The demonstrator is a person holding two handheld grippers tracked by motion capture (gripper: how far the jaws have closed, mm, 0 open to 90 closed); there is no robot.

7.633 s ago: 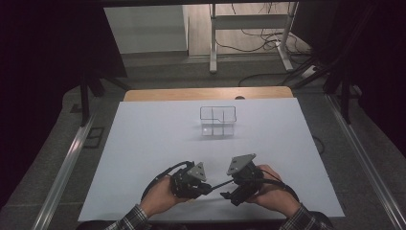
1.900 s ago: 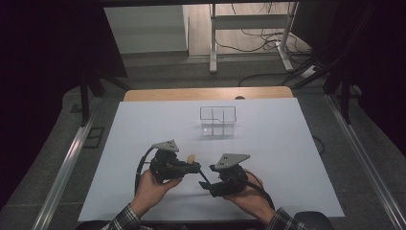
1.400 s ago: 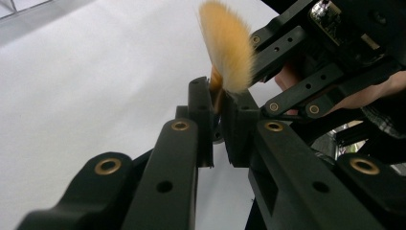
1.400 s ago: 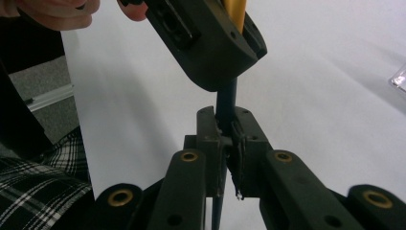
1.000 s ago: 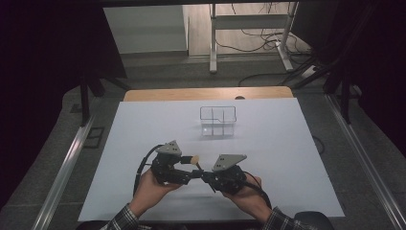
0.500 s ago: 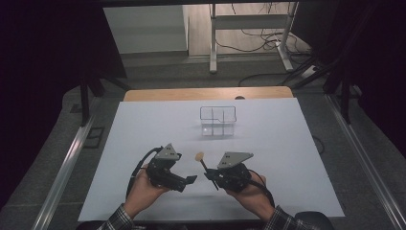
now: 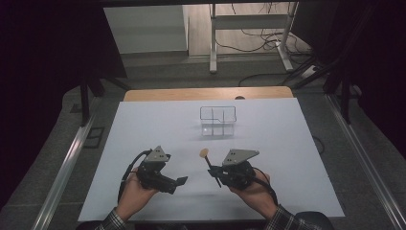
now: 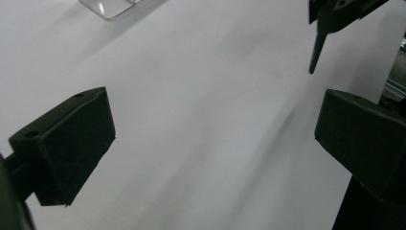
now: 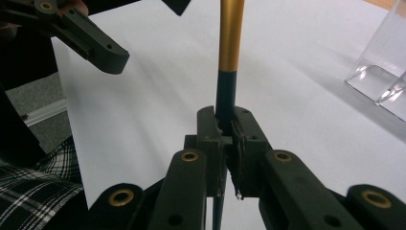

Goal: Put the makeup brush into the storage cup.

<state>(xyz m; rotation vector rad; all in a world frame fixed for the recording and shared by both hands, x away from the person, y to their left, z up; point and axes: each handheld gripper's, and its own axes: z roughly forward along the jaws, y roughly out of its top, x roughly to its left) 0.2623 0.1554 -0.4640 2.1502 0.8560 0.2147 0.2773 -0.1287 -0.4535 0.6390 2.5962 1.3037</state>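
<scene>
Gold-and-black brush (image 9: pixel 229 62) sits clamped in your right gripper (image 7: pixel 216 171) at its dark handle, head up — free for drop into clear organizer (image 7: pixel 218 120) farther across white counter (image 7: pixel 143 124). Your left gripper (image 7: pixel 178 181), jaws just opened wide, holds nothing — brush now apart from it.
</scene>
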